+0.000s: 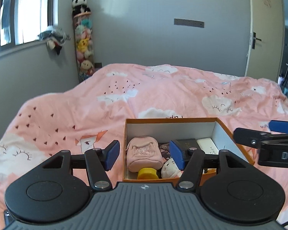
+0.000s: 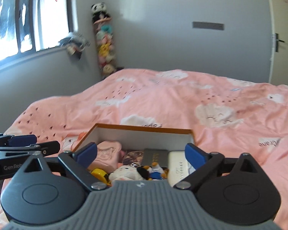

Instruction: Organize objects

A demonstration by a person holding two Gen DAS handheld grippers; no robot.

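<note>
The box point(image 1: 219, 121) sits on the pink bed point(image 1: 71, 103). In the box lie a pink pouch point(image 1: 144, 153), a yellow cap point(image 1: 147, 173) and 1 white plush point(image 2: 122, 173). The left tool point(image 1: 145, 154) and right tool point(image 2: 141, 154) hang over the box, both wide apart, holding nothing.

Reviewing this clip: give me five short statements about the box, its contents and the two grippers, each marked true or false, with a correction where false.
1. The orange box sits open on the pink bedspread. True.
2. The pink pouch lies on the bedspread outside the box. False: it is inside the box.
3. The left gripper clamps the pouch. False: its fingers stand apart, holding nothing.
4. The right gripper is open and empty. True.
5. A yellow cap shows at the box's near wall. True.
</note>
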